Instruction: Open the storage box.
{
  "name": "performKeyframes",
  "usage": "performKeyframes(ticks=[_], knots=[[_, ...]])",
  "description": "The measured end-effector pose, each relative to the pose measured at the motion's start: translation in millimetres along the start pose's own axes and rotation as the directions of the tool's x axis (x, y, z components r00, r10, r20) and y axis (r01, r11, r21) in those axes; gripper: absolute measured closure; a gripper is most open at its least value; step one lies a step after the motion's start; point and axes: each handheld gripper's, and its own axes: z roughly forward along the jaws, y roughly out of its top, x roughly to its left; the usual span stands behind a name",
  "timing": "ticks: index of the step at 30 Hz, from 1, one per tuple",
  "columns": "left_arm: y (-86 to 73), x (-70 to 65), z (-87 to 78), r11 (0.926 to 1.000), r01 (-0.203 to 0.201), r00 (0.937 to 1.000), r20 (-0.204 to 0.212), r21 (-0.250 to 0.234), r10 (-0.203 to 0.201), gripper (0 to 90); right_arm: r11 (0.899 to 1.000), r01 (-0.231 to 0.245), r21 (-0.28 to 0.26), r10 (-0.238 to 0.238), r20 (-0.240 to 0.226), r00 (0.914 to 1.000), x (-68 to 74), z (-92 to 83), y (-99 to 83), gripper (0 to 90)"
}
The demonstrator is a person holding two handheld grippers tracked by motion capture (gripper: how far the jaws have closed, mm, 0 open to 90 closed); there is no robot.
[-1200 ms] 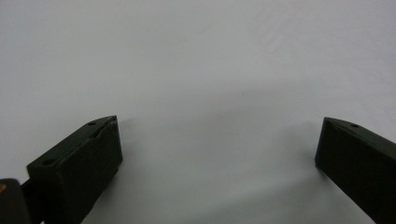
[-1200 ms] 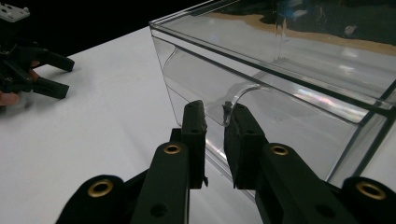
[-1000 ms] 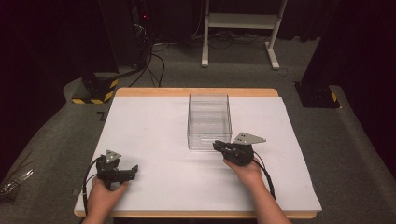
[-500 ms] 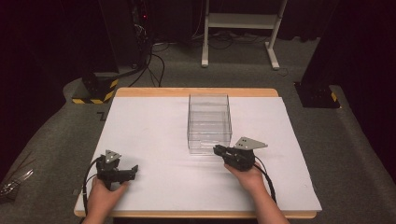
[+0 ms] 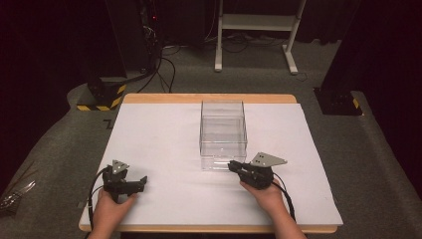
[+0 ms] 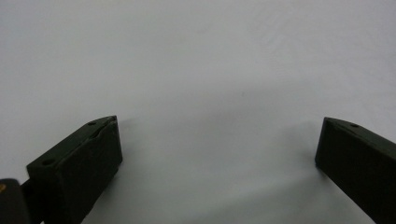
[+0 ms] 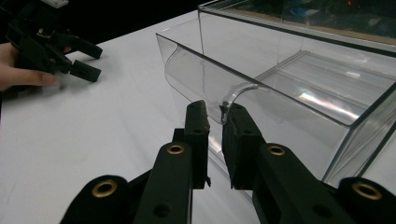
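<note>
From the high view, a wooden desk carries a white sheet that covers nearly all of its top, leaving a strip of wood along the far edge and a thinner one along the near edge. A clear plastic box stands on the sheet a little right of the middle, its near end toward the person. No brand, label or readable writing shows on it or on the tools; a dark mark on the floor beside the desk's far left corner is too small to read. The left gripper lies near the near left corner, held in the left hand, well apart from the box. The right gripper sits at the box's near end, held in the right hand. Grey carpet surrounds the desk; beyond it are a white metal stand, black cables and yellow-and-black striped bases in a dark room. In the left gripper view, the jaws stand wide apart over the bare white sheet, holding nothing. In the right gripper view, the right gripper has its jaws drawn close on the curved lip of the clear plastic box, the thin wall between them; the left gripper lies farther off on the sheet.
</note>
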Motion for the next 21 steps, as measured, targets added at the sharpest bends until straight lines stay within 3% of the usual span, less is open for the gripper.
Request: performKeyframes(ticks=[21], knots=[[0.0, 0.3, 0.0, 1.0, -0.003, 1.0, 0.0, 0.0, 0.003, 0.7, 1.0, 0.017, 0.009, -0.016, -0.042, 0.999, 20.3, -16.6, -9.6, 81.8]])
